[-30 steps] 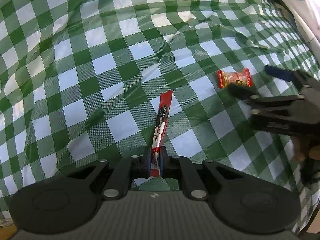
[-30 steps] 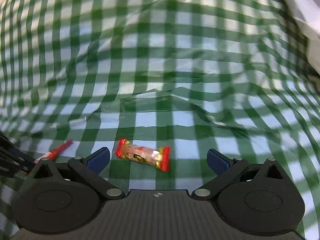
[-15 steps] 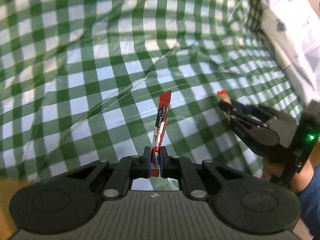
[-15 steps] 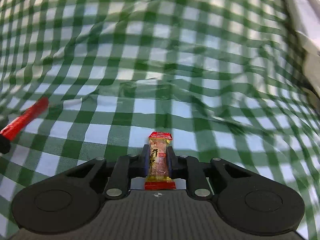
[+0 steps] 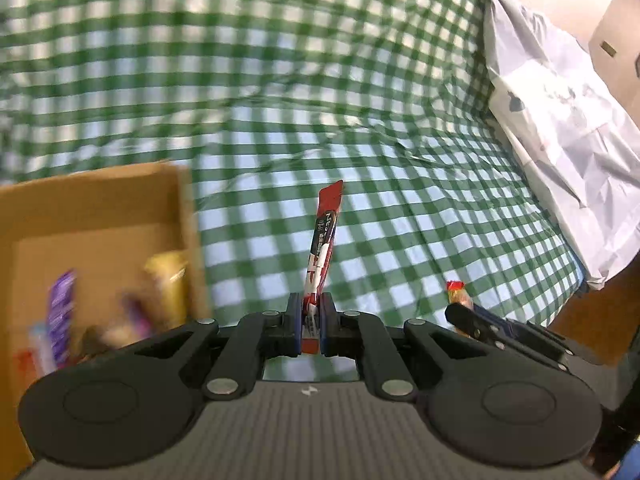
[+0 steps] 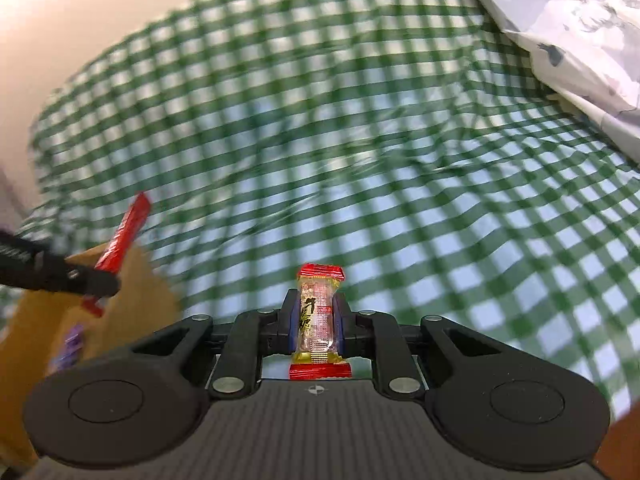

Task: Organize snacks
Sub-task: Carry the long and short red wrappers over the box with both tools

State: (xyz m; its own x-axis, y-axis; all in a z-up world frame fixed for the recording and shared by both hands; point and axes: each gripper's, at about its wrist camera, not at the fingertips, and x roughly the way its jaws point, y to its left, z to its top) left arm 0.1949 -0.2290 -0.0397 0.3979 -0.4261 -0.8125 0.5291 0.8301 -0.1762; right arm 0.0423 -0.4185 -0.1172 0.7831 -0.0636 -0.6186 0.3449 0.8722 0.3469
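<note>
My left gripper [image 5: 310, 322] is shut on a long red snack stick [image 5: 323, 244] that stands up between its pads, above the green checked cloth. My right gripper [image 6: 317, 322] is shut on a clear candy with red ends [image 6: 318, 312], held upright. An open cardboard box [image 5: 100, 216] with several blurred snack packs inside lies at the lower left of the left wrist view. In the right wrist view the box [image 6: 136, 292] shows at the left, with the left gripper [image 6: 108, 282] and its red stick [image 6: 124, 236] over it. The right gripper [image 5: 460, 314] with its candy [image 5: 459, 296] shows low right in the left wrist view.
A green and white checked cloth [image 5: 360, 100] covers the surface, wrinkled in the middle. A crumpled white plastic sheet [image 5: 560, 120] lies along the right side, with a pale carton [image 5: 616, 32] behind it. Bare wood [image 5: 588, 320] shows past the cloth's right edge.
The right gripper went from open around the candy to shut on it and lifted it. Both grippers rose and swung left with their snacks, bringing the cardboard box into view.
</note>
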